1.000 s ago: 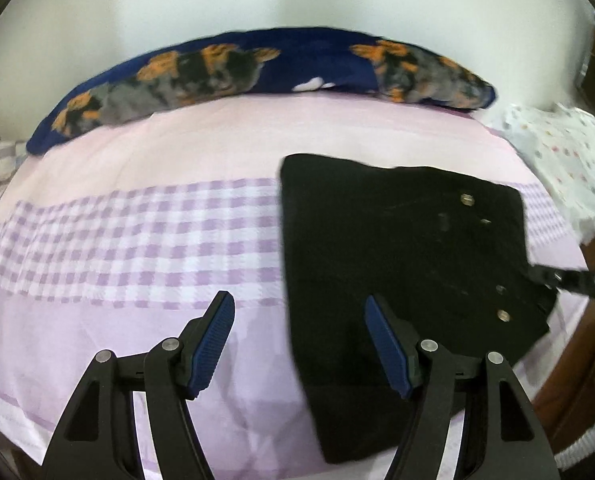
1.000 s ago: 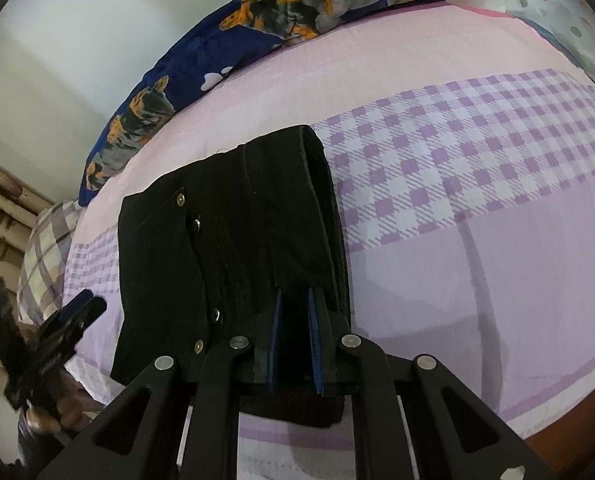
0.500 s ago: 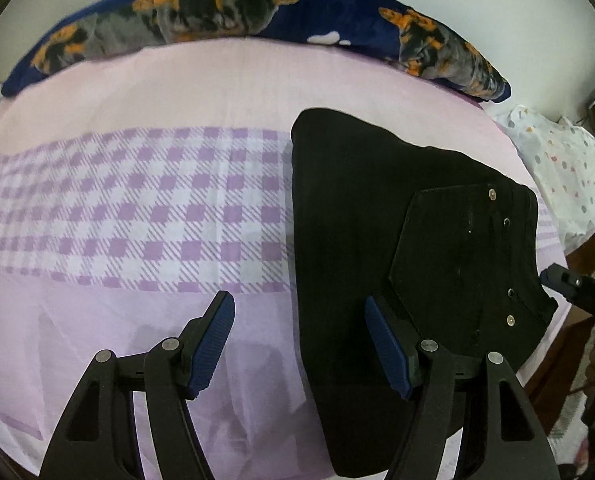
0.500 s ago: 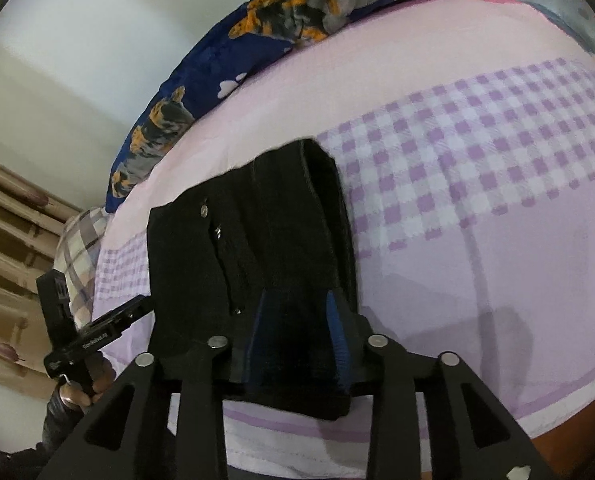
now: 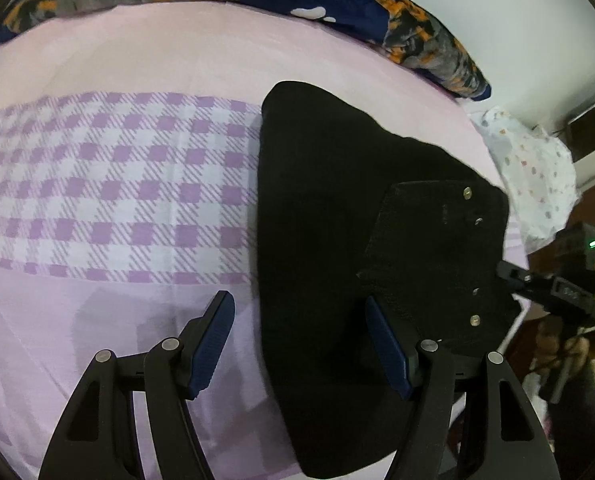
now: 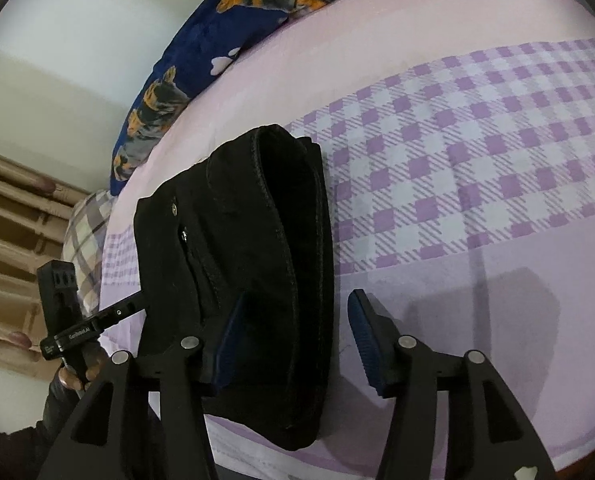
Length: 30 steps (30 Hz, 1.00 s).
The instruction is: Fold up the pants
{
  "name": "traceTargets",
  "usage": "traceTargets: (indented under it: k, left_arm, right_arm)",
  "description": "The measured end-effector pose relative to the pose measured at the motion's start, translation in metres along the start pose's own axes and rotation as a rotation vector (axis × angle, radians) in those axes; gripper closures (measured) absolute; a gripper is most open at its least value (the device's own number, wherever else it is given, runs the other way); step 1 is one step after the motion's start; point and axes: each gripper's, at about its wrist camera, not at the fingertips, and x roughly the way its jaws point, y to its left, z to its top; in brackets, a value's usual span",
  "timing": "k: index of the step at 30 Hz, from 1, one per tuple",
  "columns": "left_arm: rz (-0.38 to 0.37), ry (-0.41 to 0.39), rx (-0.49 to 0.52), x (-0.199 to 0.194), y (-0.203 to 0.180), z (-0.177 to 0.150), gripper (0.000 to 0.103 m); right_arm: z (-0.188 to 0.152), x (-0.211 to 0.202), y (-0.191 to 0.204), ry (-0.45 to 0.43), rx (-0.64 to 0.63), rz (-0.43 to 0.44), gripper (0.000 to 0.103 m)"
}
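Pink checked bedsheet, folded black pants under opening right gripper, left gripper open above pants edge

The black pants are laid folded into a compact, thick bundle on the bed, near its edge. Several layers are stacked, and a rounded fold is seen at the far end. On the top layer, a pocket panel with small metal rivets and a short zipper is shown.
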Motion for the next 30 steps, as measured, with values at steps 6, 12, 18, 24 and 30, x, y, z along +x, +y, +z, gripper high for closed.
traceTargets:
  k: [6,12,18,24,30]
  left_arm:
    - [-0.089,0.03,-0.007,0.003,-0.001,-0.001,0.035]
    - [-0.151,0.039,-0.035,0.005,0.002,0.0,0.034]
    - [-0.246,0.058,-0.099,0.003,0.021,-0.002,0.033]
    - [-0.306,0.043,-0.081,0.011,0.014,0.011,0.022]
    - [-0.288,0.015,-0.045,0.018,-0.001,0.018,0.013]
  right_arm:
    - [0.005,0.003,-0.006,0.039,-0.028,0.045,0.048]
    - [0.012,0.009,-0.012,0.065,-0.041,0.128,0.048]
    - [0.019,0.019,-0.007,0.092,-0.07,0.187,0.046]
    - [0.032,0.035,-0.007,0.09,-0.027,0.297,0.045]
    - [0.039,0.046,0.005,0.093,-0.04,0.302,0.045]
